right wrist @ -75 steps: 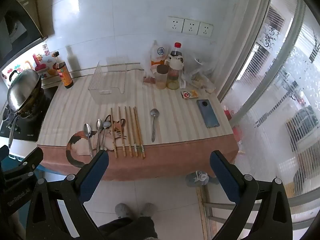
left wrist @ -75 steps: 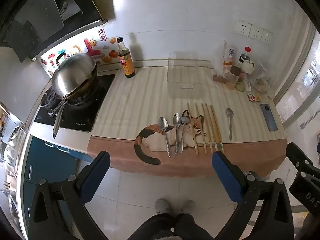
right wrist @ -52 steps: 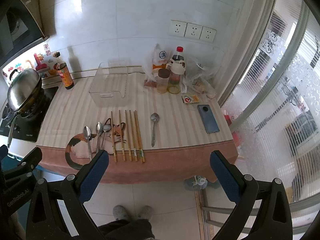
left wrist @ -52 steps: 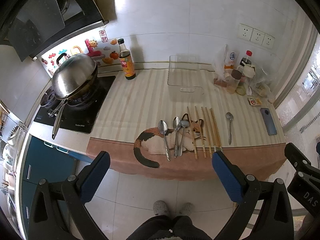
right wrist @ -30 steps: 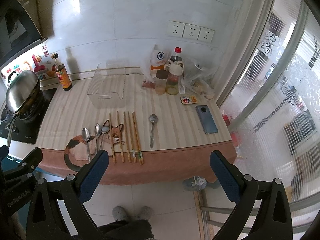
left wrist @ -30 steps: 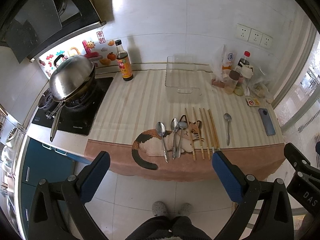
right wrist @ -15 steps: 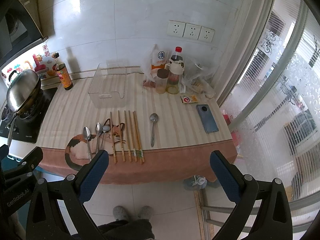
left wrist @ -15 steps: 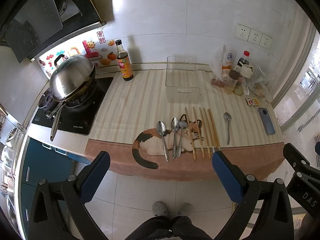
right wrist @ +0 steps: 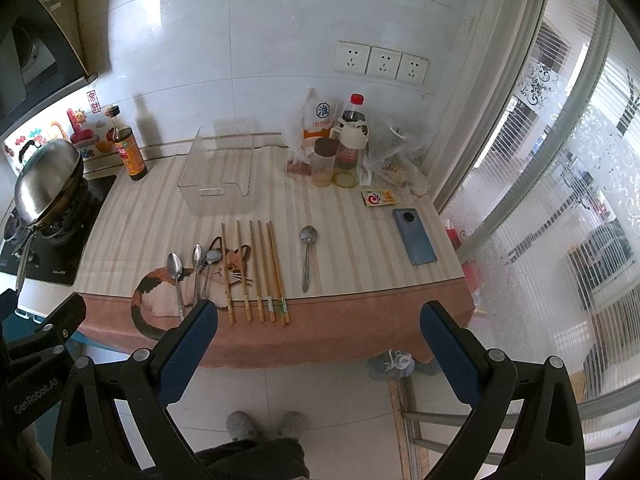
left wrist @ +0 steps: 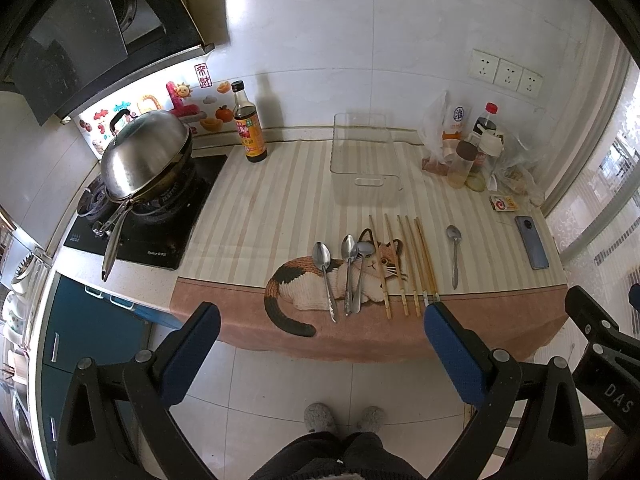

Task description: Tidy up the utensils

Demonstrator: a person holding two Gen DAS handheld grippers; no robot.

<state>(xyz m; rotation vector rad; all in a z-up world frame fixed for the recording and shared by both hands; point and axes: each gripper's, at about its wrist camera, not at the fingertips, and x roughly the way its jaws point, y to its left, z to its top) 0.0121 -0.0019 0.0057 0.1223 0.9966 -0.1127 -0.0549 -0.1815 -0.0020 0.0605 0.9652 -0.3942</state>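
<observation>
Utensils lie in a row at the near edge of the desk (right wrist: 360, 248), on its striped cloth with a cat picture: three steel spoons (right wrist: 194, 270) at the left, five wooden chopsticks (right wrist: 256, 268) in the middle, and one lone steel spoon (right wrist: 307, 256) apart at the right. Behind them, farther on the desk, stands a clear plastic rectangular bin (right wrist: 218, 176), which is probably where they should go. Both tools are held back from the desk, over the floor, and nothing is taken yet. The jaws of the left gripper (left wrist: 320, 350) are wide apart and hold nothing, and the same for the right gripper (right wrist: 319, 346). I think the step now is the first approach. To do it well, the right gripper should come down on the lone spoon at the thin part of the handle, jaws across it, because a flat spoon can slip. The left gripper may take the chopsticks near their near ends, a pair together, not disturbing the others.
</observation>
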